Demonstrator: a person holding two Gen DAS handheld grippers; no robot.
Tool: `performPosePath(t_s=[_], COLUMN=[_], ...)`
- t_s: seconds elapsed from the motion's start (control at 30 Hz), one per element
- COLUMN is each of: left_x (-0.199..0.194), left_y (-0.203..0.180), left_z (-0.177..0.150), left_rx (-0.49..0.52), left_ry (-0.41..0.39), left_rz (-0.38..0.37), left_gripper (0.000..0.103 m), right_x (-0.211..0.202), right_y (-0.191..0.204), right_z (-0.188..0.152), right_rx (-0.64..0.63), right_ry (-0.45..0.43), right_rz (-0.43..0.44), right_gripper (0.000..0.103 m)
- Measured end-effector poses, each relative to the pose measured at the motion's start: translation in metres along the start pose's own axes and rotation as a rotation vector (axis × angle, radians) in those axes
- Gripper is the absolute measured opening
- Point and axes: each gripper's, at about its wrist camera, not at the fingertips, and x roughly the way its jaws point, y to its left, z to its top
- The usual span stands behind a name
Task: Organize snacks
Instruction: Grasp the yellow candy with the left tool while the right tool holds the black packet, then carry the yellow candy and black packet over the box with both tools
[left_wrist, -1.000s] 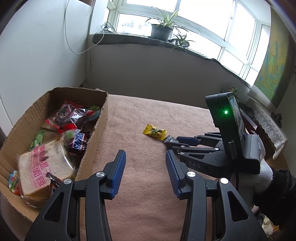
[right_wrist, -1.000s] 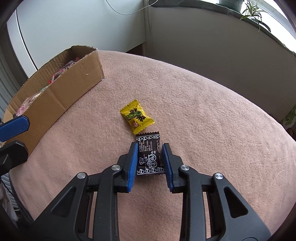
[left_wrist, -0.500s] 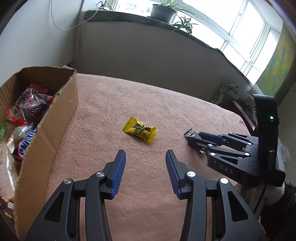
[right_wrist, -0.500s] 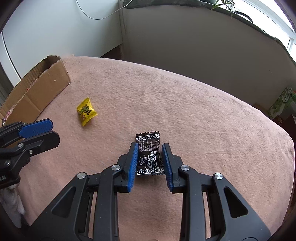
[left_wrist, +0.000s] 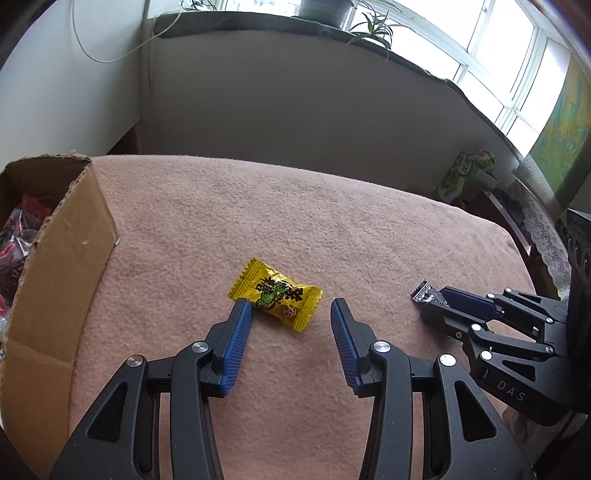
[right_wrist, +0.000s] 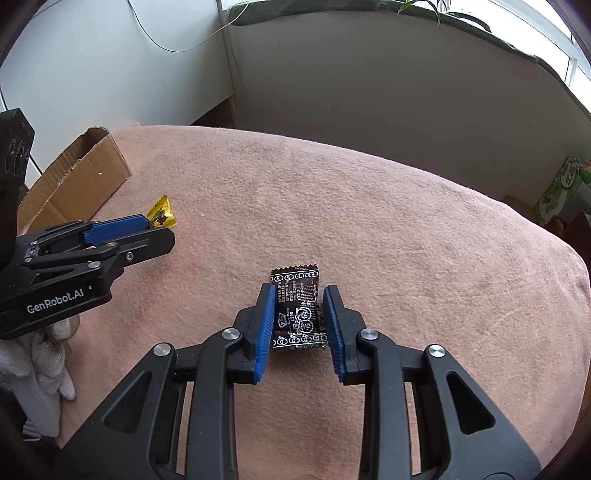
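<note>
left gripper (left_wrist: 291, 317), jaws apart, yellow candy (left_wrist: 276, 294) on the desk (left_wrist: 332, 221) just ahead between their tips; right gripper (right_wrist: 300, 321), jaws clamped on black candy (right_wrist: 298, 314); cardboard box (left_wrist: 59, 266) far left.

cardboard box (left_wrist: 62, 258) runs off the left edge, snacks inside mostly cut off | black candy (left_wrist: 424, 293) half buried in right gripper (left_wrist: 436, 306) | yellow candy (right_wrist: 162, 216) mostly behind left gripper (right_wrist: 155, 230), print unreadable
</note>
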Motion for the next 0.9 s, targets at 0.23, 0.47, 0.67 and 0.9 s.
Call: performPosePath(t_s=[0.23, 0.47, 0.67, 0.9], left_x=[0.004, 0.016, 0.019, 0.016], left_y=[0.008, -0.014, -0.021, -0.023], left_z=[0.005, 0.013, 0.011, 0.007], left_rx=[-0.001, 0.119, 0.155, 0.182], left_ry=[0.002, 0.015, 0.004, 0.002], left_rz=[0.014, 0.029, 0.068, 0.092], left_gripper=[0.043, 0.043, 0.034, 0.023], right_x=[-0.004, -0.005, -0.008, -0.007], right_y=[-0.005, -0.006, -0.007, -0.005], right_z=[-0.004, -0.004, -0.005, -0.004], right_rx=[0.006, 0.016, 0.000, -0.003], right_ry=[-0.012, -0.019, -0.017, -0.016], right_rz=[0.013, 0.023, 0.020, 0.009], right_gripper=[0.028, 0.028, 0.028, 0.028])
